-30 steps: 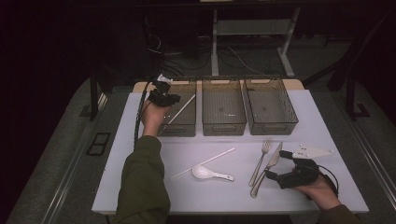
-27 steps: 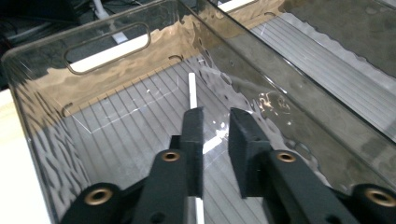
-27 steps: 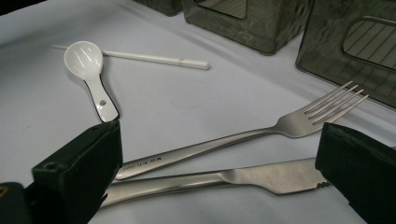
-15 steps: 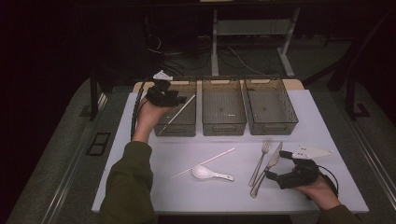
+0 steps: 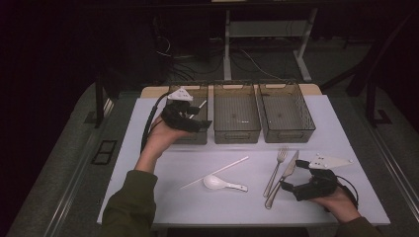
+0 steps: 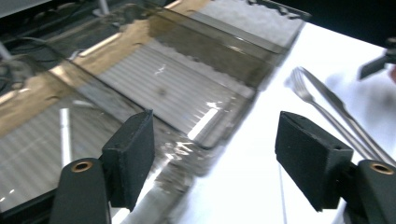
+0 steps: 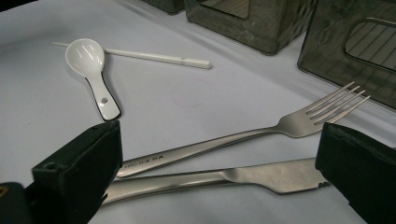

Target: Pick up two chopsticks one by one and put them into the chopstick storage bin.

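L gripper (image 5: 201, 123) hovers over front edge of the left bin (image 5: 190, 137), jaws just been opening, nothing between them; a white chopstick (image 5: 201, 104) lies inside that bin. R gripper (image 5: 286, 186) rests on the table (image 5: 163, 197), jaws wide apart, empty, tips just beside knife (image 5: 282, 177) and fork (image 5: 274, 170) handles.

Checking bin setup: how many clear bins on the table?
3, in a row along the far edge: left bin beneath the left tool, middle bin, right bin. None look hidden.
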`<control>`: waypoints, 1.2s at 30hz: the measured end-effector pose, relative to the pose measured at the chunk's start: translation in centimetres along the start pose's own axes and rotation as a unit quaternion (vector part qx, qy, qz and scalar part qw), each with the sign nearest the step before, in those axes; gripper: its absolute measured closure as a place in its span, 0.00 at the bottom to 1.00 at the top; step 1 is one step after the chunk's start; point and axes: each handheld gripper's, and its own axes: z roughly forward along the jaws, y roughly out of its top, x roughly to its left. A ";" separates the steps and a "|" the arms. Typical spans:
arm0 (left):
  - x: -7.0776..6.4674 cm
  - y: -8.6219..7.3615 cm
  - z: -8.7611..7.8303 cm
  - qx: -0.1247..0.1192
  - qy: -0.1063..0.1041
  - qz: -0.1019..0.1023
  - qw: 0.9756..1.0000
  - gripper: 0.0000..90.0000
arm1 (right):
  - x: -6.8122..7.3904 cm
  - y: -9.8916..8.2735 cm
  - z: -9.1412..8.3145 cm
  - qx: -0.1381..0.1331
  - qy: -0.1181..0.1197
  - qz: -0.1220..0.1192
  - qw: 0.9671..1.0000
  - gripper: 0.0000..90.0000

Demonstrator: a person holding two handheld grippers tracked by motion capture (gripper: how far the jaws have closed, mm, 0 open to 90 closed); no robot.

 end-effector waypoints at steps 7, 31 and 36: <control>-2.3 -1.6 0.5 -0.006 -0.023 0.014 1.000 0.28 | 0.0 0.0 0.1 0.004 0.001 -0.001 1.000 0.01; -5.6 -6.2 3.9 0.015 -0.059 0.022 0.998 0.40 | 0.0 -0.1 -0.1 -0.001 0.001 -0.003 1.000 0.01; -6.0 -6.5 4.6 0.030 -0.063 0.029 0.997 0.45 | 0.0 -0.1 -0.1 -0.001 0.001 -0.003 1.000 0.01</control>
